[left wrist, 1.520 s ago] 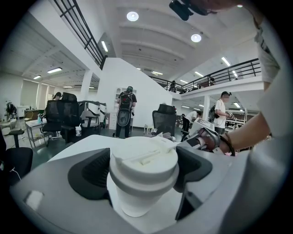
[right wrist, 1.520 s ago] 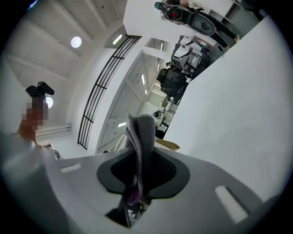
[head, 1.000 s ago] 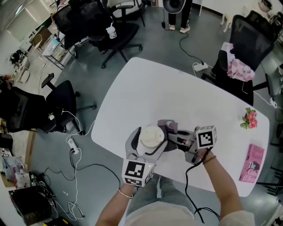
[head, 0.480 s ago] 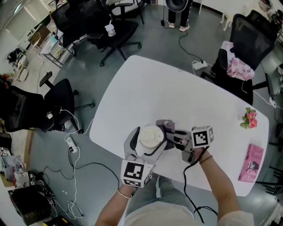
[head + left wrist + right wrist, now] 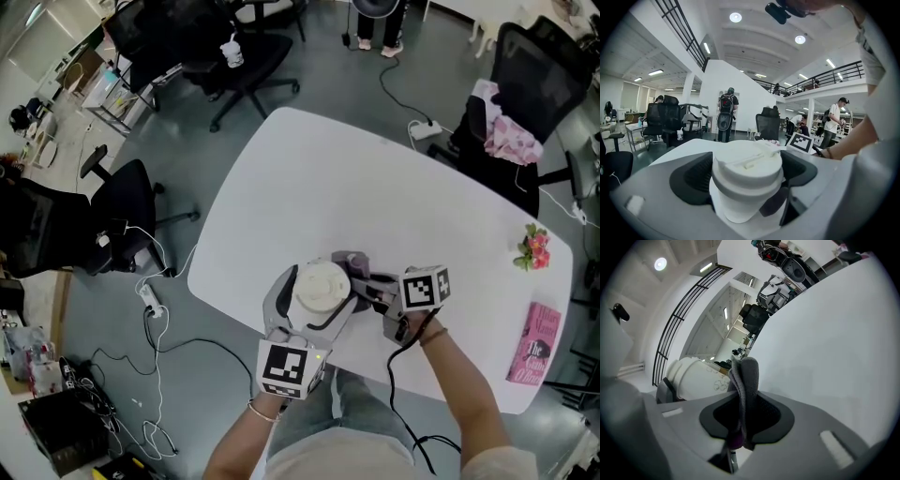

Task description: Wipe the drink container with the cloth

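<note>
- Gripping the drink container [image 5: 746, 187], a white lidded cup: left gripper [image 5: 316, 292] has both jaws clamped on the cup body just under the lid.
- Cup sits over the near edge of the white table [image 5: 375, 187], lid facing up in the head view; the base is hidden by the jaws, so I can't tell whether it rests on the table or is lifted.
- Grey cloth [image 5: 745, 394] is pinched in the right gripper [image 5: 375, 292], jaws closed on it; its lower end disappears into the jaw gap, and its upper fold stands free.
- Cloth fold is right beside the cup's right side and overlaps the cup's edge in the right gripper view; actual contact isn't clear from any view.
- Faint print on the cup wall, too small to read.
- Farther out on the table's right end: pink flowers [image 5: 532, 251] and a pink book [image 5: 534, 347], well apart from the grippers.
- Office chairs and cables on the floor around the table, several cut off by the frame.
</note>
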`<action>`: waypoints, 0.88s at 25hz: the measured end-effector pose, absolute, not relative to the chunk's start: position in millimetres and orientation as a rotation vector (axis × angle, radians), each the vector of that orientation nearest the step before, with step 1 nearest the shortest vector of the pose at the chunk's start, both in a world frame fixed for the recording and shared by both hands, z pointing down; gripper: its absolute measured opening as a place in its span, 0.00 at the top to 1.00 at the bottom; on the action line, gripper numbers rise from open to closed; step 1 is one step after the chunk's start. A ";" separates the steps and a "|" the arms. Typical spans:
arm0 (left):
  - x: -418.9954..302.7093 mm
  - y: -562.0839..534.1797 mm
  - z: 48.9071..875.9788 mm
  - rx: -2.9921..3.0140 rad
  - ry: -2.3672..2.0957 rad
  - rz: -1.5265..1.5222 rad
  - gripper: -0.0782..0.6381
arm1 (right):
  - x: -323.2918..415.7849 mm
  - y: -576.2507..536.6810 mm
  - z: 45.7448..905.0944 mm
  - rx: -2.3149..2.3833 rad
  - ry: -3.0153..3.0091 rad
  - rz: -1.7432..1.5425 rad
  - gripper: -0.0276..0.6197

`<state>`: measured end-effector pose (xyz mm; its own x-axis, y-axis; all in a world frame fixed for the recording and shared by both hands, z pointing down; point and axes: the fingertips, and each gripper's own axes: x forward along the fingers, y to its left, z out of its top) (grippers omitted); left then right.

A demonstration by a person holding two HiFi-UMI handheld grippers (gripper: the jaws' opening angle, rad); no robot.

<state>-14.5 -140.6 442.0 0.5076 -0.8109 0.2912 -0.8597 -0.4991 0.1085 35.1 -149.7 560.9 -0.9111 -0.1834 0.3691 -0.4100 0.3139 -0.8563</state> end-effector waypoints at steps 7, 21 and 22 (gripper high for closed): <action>-14.8 -140.2 441.3 2.519 -1.418 0.287 0.26 | 33.7 -149.7 575.0 0.617 -2.331 1.581 0.85; -14.5 -140.2 443.0 2.514 -1.415 0.297 0.26 | 32.4 -151.7 595.0 0.696 -2.264 1.455 0.85; -15.4 -140.4 442.9 2.513 -1.414 0.298 0.26 | 31.7 -151.7 594.5 0.700 -2.264 1.446 0.85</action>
